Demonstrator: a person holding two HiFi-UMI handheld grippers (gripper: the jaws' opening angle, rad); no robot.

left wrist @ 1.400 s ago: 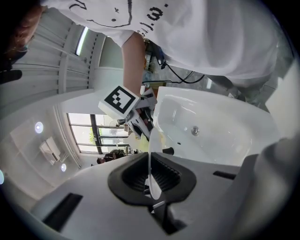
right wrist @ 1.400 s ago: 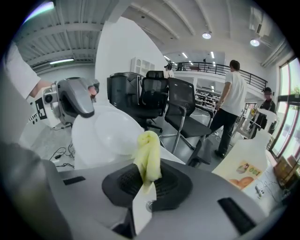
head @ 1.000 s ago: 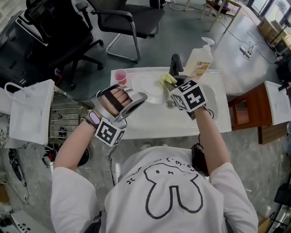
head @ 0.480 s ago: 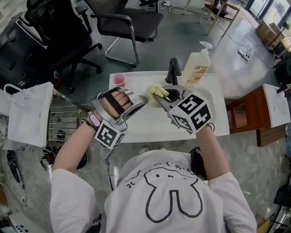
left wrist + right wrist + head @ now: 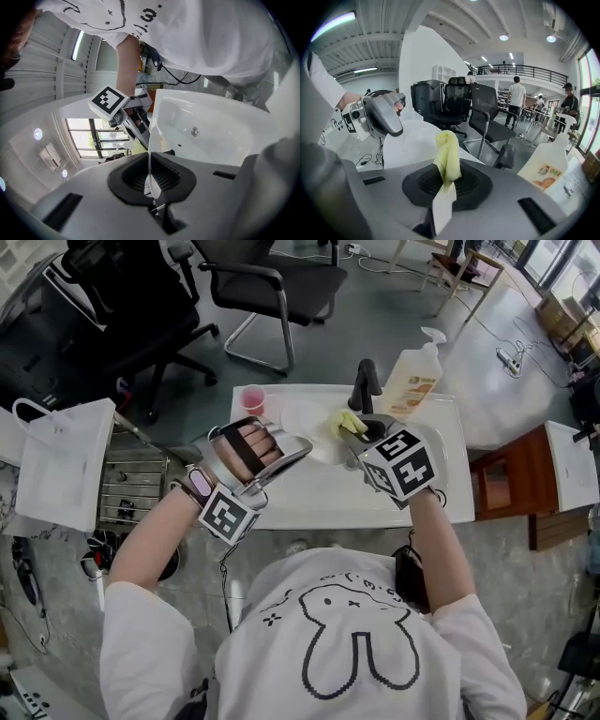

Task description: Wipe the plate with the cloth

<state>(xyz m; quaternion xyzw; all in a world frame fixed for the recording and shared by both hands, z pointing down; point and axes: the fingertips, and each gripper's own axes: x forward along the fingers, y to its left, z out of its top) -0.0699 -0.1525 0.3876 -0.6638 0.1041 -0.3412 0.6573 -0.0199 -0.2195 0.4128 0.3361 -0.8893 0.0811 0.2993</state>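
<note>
Rightward again goes the cloth: half a second ago my right hand-held gripper had it over the middle of the plate, and now it sits at the plate's right edge. I judge the wiping to be under way and mid-stroke. None of my views shows how clean the plate is, so more passes are probably left. My right hand-held gripper is pinching the yellow cloth, with a folded tuft standing up past its jaws, right by the plate's white face. I cannot tell whether the two touch. My left hand-held gripper is clamped on the plate's near rim and holds it raised above the sink, with the plate edge-on between its jaws.
</note>
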